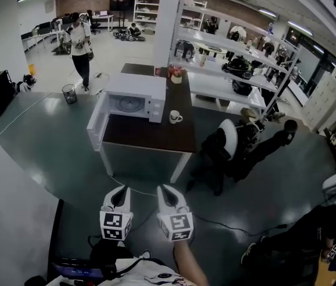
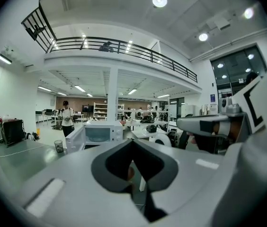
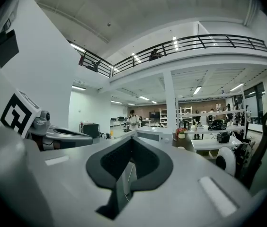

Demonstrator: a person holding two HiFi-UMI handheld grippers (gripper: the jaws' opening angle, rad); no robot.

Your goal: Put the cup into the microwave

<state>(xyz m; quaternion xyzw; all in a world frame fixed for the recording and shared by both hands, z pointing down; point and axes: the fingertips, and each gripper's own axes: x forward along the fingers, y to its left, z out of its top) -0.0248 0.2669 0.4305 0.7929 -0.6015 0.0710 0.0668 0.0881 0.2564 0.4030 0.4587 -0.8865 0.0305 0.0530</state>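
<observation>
- The cup (image 1: 175, 117) is white. It stands upright on the brown table (image 1: 150, 137), near the right edge.
- The cup is just to the right of the microwave (image 1: 133, 94). They do not touch.
- The microwave is white and sits on the left part of the table. Its door (image 1: 96, 124) hangs wide open to the left, past the table edge.
- Inside the microwave you can see the round plate. Nothing else is in there.
- The left gripper (image 1: 122, 189) is low in the head view, well away from the table. Its two jaws are pressed together and hold nothing.
- The right gripper (image 1: 162, 188) is right beside the left one. Its jaws are pressed together too, and hold nothing.
- Both grippers point toward the table and the microwave.
- A pot with red flowers (image 1: 176, 73) stands at the far end of the table.
- A person (image 1: 80, 46) stands on the floor far behind the table, and a small bin (image 1: 68, 93) is near that person.
- White shelves (image 1: 227, 46) run along the right side, behind the table.
</observation>
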